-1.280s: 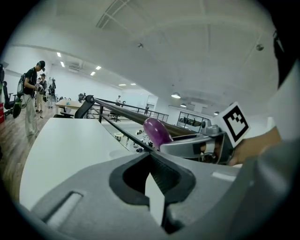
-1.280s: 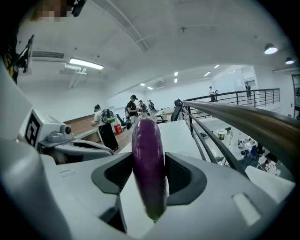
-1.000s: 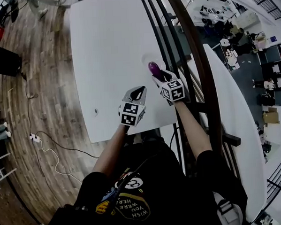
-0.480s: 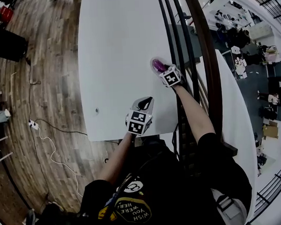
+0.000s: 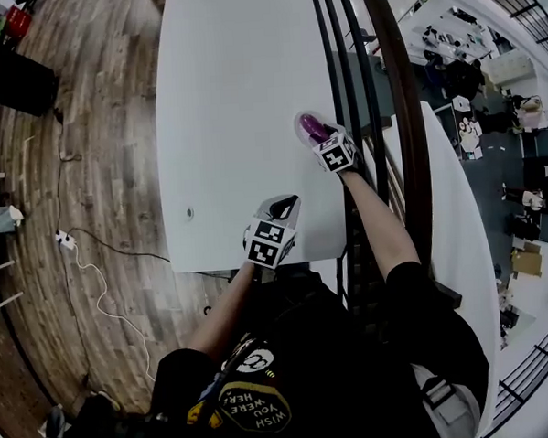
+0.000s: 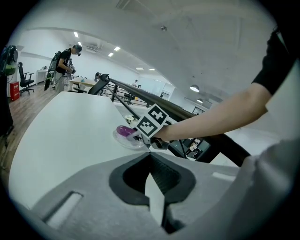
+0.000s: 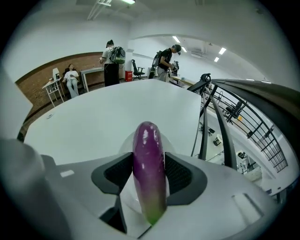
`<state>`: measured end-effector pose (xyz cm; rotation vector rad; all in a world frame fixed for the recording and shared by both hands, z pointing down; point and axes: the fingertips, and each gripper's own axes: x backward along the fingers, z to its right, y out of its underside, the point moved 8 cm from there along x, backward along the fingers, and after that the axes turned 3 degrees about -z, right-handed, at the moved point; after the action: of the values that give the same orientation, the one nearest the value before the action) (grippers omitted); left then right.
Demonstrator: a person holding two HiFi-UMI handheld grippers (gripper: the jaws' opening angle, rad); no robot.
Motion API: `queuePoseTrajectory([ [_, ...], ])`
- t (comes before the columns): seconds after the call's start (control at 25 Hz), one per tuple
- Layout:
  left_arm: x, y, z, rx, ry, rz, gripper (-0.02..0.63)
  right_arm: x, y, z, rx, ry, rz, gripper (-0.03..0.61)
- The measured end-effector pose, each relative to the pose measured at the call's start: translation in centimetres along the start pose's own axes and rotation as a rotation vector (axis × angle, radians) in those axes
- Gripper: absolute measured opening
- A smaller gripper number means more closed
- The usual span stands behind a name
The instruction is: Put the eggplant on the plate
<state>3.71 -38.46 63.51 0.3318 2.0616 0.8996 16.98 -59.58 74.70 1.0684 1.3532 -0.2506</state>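
A purple eggplant [image 7: 149,168] with a green stem end sits between the jaws of my right gripper [image 7: 149,176], which is shut on it. In the head view the eggplant [image 5: 311,127] lies over a small clear plate [image 5: 302,127] near the table's right edge, and whether it touches the plate cannot be told. From the left gripper view the plate [image 6: 127,140] and the eggplant [image 6: 124,131] show beyond my right gripper [image 6: 138,136]. My left gripper [image 5: 283,206] hangs over the table's near edge, shut and empty.
The white table [image 5: 231,97] stretches far ahead and left of the plate. A dark railing [image 5: 386,89] runs along its right side. Wooden floor [image 5: 79,178] with a cable lies to the left. People stand at desks far off [image 7: 111,63].
A second ago my right gripper moved forward with the eggplant to the plate; in the last half second both grippers have barely moved.
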Motion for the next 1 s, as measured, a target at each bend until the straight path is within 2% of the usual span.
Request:
queuePoseTrajectory([
  [0.16, 0.8, -0.6, -0.4, -0.014, 0.007, 0.002, 0.005, 2.7, 0.0, -0.1, -0.054, -0.01, 0.106, 0.227],
  [0.28, 1.3, -1.1, 0.2, -0.027, 0.018, 0.005, 0.005, 4.2, 0.6, -0.3, -0.093, -0.019, 0.089, 0.244],
  [0.36, 1.8, -1.7, 0.8, -0.048, 0.023, 0.019, 0.005, 6.3, 0.5, -0.4, -0.141, -0.011, 0.121, 0.233],
  [0.44, 2.7, -2.4, 1.3, -0.073, 0.02, 0.046, 0.005, 9.9, 0.5, -1.1, -0.235, -0.006, 0.224, 0.217],
  [0.6, 6.0, -3.6, 2.0, -0.092, -0.012, 0.141, 0.005, 20.2, 2.8, -5.1, -0.444, 0.012, 0.477, 0.105],
  [0.72, 8.8, -4.6, 3.0, -0.118, -0.042, 0.21, 0.005, 27.7, 5.4, -8.7, -0.575, 0.049, 0.609, 0.047],
  [0.8, 10.5, -5.0, 3.7, -0.147, -0.06, 0.248, 0.005, 31.3, 6.7, -10.8, -0.606, 0.093, 0.652, 0.002],
  [1.0, 12.4, -5.2, 5.2, -0.197, -0.069, 0.308, 0.005, 34.9, 8.2, -13.4, -0.583, 0.148, 0.686, 0.002],
])
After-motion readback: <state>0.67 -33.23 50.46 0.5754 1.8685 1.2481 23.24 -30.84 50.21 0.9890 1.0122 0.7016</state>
